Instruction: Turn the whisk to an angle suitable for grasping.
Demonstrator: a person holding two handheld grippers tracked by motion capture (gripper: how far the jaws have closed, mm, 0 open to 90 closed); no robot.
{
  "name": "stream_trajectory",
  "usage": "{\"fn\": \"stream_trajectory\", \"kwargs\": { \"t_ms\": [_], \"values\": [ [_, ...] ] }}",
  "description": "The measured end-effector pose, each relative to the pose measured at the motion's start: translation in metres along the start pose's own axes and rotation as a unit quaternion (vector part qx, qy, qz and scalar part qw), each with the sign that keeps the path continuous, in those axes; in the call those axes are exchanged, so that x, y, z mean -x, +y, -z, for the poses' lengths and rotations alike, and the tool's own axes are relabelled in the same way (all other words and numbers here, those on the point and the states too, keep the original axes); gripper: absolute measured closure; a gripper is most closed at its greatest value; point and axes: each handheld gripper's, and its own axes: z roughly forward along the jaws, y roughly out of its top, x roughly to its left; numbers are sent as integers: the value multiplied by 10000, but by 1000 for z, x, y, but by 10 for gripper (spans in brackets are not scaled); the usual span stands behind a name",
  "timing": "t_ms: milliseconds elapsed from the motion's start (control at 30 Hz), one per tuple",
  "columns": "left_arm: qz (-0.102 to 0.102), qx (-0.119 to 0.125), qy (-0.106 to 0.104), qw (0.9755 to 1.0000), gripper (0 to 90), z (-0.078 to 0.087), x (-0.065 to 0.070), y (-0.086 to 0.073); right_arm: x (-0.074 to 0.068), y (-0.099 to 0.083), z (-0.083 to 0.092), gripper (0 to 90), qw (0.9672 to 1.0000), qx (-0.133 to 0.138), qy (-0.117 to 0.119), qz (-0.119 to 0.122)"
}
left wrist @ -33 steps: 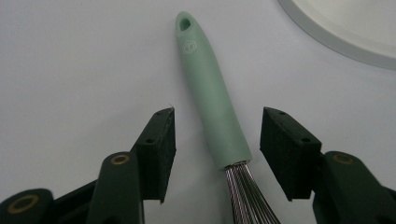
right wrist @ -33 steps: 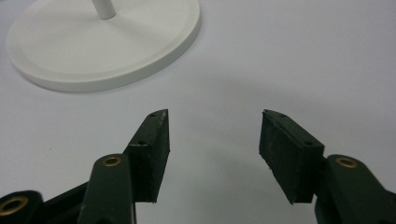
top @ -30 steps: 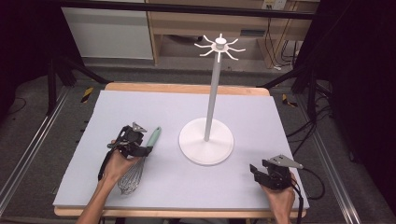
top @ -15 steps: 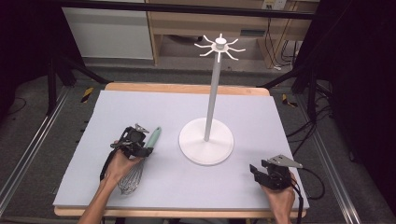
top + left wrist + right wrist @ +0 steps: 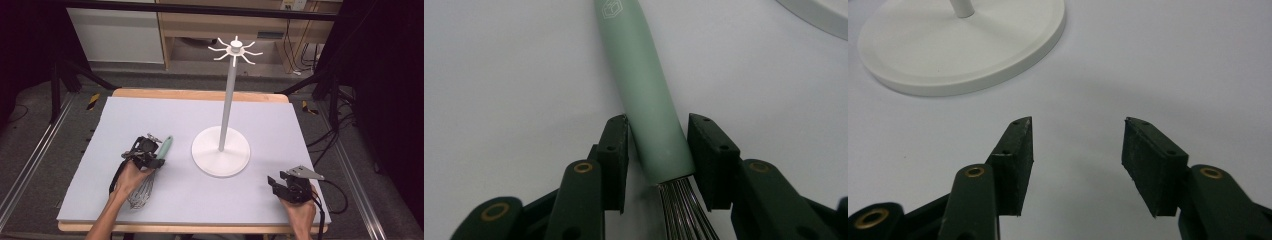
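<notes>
On the table [image 5: 200, 115], a whisk [image 5: 150, 170] lies left of the stand [image 5: 221, 150].

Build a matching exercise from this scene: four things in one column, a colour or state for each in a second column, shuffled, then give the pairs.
Things
1. whisk handle
2. stand base
3. left hand-held gripper
4. right hand-held gripper

States
A. open over bare mat
B. pale green
C. white, round
D. either side of the handle, near the wires

Pairs: 1-B, 2-C, 3-D, 4-A
</notes>
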Motion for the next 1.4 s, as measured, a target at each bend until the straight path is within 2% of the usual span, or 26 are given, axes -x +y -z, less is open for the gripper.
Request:
{"fn": "stream_trajectory", "kwargs": {
  "t_ms": [167,433,500,567,733,767,833,900,933,1033,1400],
  "values": [
    [13,-70,22,10000,614,-1,0,1,0,0,0,467,10000,-17,-1,7],
    [139,-157,94,9997,632,0,2,3,0,0,0,471,10000,-5,4,4],
    [188,-163,25,9997,636,0,1,3,0,0,0,472,10000,-11,14,-13],
    [106,-203,-7,9997,641,1,1,3,0,0,1,473,10000,-22,22,-40],
    [50,-212,-13,9998,647,6,2,1,1,0,1,475,10000,4,13,-16],
    [43,-199,7,9998,648,8,1,1,1,0,1,475,10000,1,13,-25],
    [52,-143,-88,9998,669,12,0,0,1,0,1,475,10000,2,11,-33],
    [49,-136,-61,9999,672,17,-1,-1,1,0,1,476,10000,4,14,-32],
    [59,-125,-123,9998,679,19,-2,-1,1,0,1,476,10000,6,16,-34],
    [15,-41,-70,10000,685,26,-4,-3,1,0,2,476,10000,15,20,-29],
    [-145,-85,-154,9997,685,42,-10,-21,1,0,2,478,10000,18,32,-43]
  ]
}}
